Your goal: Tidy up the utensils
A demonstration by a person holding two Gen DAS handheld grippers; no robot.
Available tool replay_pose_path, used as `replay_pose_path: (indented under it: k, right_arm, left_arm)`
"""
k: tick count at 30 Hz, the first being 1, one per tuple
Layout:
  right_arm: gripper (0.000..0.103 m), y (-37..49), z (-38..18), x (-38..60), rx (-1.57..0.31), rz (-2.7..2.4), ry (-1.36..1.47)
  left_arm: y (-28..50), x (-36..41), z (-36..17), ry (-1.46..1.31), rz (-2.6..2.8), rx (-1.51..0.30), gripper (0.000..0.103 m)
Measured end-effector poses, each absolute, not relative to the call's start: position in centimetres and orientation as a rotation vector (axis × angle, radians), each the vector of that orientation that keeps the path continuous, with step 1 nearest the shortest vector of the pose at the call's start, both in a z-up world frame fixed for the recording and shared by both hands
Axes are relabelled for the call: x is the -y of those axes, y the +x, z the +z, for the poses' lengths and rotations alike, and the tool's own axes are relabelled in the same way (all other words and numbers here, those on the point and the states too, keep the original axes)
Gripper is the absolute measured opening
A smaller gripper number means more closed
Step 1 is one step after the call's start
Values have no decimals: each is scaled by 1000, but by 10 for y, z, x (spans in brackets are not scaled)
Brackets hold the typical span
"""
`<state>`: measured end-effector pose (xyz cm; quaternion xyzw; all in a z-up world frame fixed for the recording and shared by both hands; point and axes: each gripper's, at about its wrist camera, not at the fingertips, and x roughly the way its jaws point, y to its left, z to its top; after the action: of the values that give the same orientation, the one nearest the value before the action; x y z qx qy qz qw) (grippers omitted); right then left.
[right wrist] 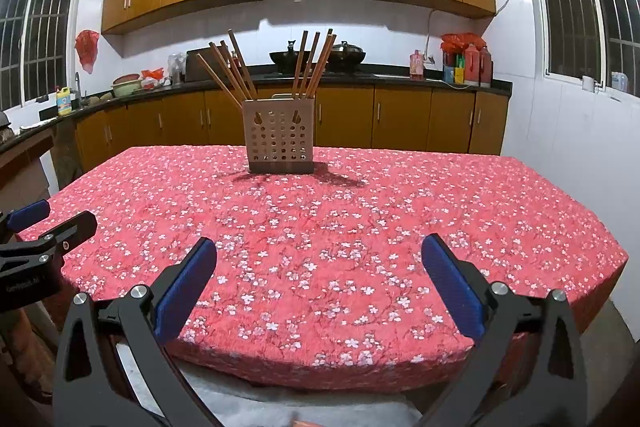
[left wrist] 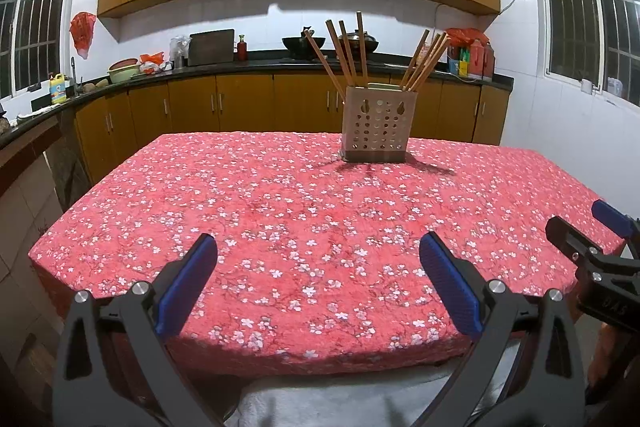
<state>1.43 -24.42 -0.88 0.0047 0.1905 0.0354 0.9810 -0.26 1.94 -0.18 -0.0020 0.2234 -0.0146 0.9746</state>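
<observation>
The perforated holder (left wrist: 375,123) stands at the far side of the tabletop (left wrist: 280,211), chopsticks (left wrist: 344,51) fanned into two bunches. Both the left gripper (left wrist: 318,267) and right gripper (right wrist: 320,269) hover at the near edge, jaws apart and empty. Recommended approach: advance one gripper level, close on a single stick near its top, lift vertically.

Perforated holder (left wrist: 375,123) upright on table, wooden chopsticks (left wrist: 347,53) fanned inside

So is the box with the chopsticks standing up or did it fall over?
Standing up. The holder sits flat on its base on the red tablecloth, and the chopsticks poke out of its top, leaning left and right.
</observation>
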Motion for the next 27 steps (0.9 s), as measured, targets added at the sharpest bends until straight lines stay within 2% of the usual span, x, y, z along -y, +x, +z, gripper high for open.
replay_pose_path:
  k: [27]
  right_arm:
    - [101,14,-8,245,-384,70,13]
  left_arm:
    - [-2,-18,-2,5,-36,-441,99]
